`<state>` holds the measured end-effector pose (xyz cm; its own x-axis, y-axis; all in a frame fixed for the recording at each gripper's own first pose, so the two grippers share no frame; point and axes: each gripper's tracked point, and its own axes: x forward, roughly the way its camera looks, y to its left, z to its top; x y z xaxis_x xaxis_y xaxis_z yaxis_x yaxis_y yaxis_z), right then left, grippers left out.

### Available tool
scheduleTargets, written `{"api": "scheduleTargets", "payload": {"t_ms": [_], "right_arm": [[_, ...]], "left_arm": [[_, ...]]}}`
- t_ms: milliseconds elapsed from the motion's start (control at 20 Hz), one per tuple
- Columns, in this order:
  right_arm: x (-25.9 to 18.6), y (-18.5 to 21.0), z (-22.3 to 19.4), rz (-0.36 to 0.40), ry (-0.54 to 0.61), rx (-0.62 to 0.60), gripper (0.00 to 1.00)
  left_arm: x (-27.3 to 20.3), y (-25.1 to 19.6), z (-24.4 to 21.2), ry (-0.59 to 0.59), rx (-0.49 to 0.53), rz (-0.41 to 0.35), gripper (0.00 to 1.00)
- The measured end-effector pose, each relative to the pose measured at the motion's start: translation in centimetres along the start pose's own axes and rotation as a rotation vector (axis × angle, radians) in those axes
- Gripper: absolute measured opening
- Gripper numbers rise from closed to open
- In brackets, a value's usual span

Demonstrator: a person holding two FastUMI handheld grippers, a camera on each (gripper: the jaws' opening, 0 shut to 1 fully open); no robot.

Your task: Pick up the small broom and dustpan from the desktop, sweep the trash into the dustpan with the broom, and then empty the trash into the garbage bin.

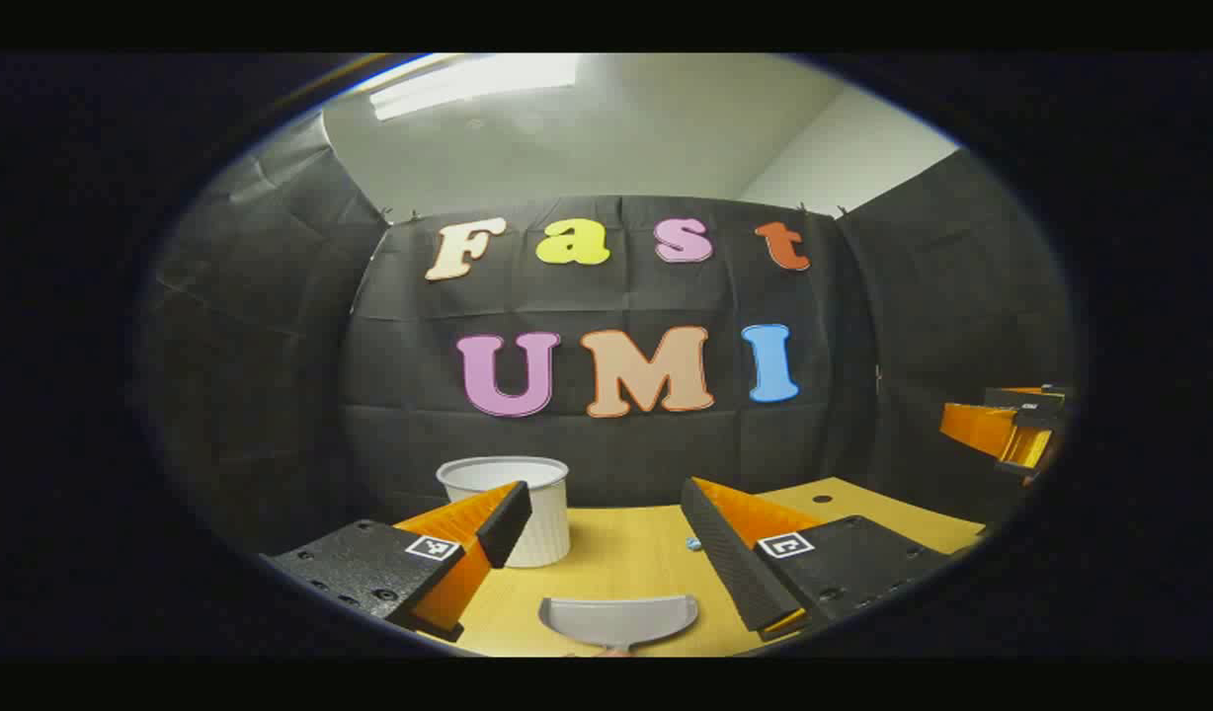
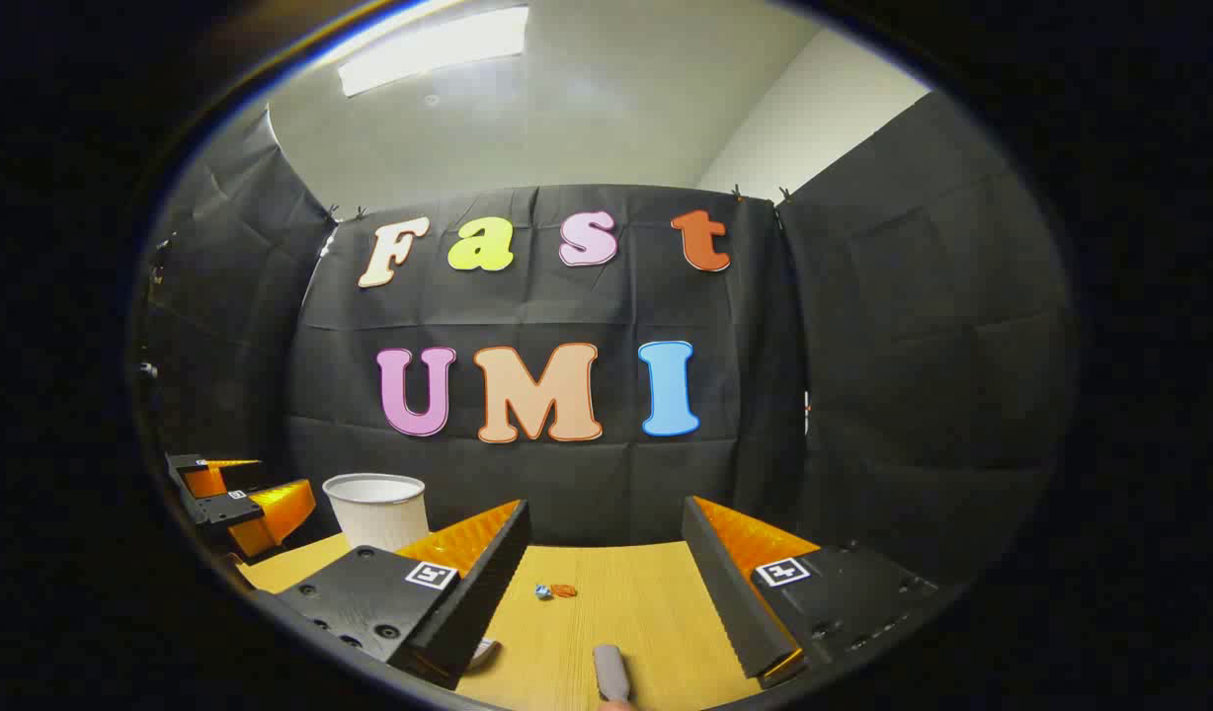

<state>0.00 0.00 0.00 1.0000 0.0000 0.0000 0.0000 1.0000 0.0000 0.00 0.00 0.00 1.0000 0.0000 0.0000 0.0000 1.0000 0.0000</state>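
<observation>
1. The pale yellow wooden tabletop (image 2: 626, 602) lies below me and carries everything, with the black cloth wall behind it.
2. The white ribbed plastic garbage bin (image 1: 527, 509) stands upright at the far left of the tabletop, close to the wall.
3. My left gripper (image 1: 606, 538) hovers with its jaws spread wide and empty; my right gripper (image 2: 606, 563) does the same, jaws released, holding nothing.
4. The grey plastic dustpan (image 1: 618, 620) rests flat on the tabletop just below my left jaws, its curved lip facing the wall.
5. A grey handle end (image 2: 611, 673), which I take for the small broom's, lies beneath my right jaws.
6. The trash (image 2: 555, 592), a small blue bit and an orange bit, sits mid-table, apart from the bin.
7. I judge the pick-up step is in hand: next I lower each hand and close on the dustpan and the broom handle.
</observation>
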Motion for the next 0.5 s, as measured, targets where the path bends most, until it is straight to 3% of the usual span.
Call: {"api": "scheduleTargets", "payload": {"t_ms": [500], "right_arm": [[-0.13,0.29,0.04,0.022,0.002,-0.012,0.93]], "left_arm": [[-0.18,-0.52,-0.1,0.0,-0.003,0.007,0.93]]}}
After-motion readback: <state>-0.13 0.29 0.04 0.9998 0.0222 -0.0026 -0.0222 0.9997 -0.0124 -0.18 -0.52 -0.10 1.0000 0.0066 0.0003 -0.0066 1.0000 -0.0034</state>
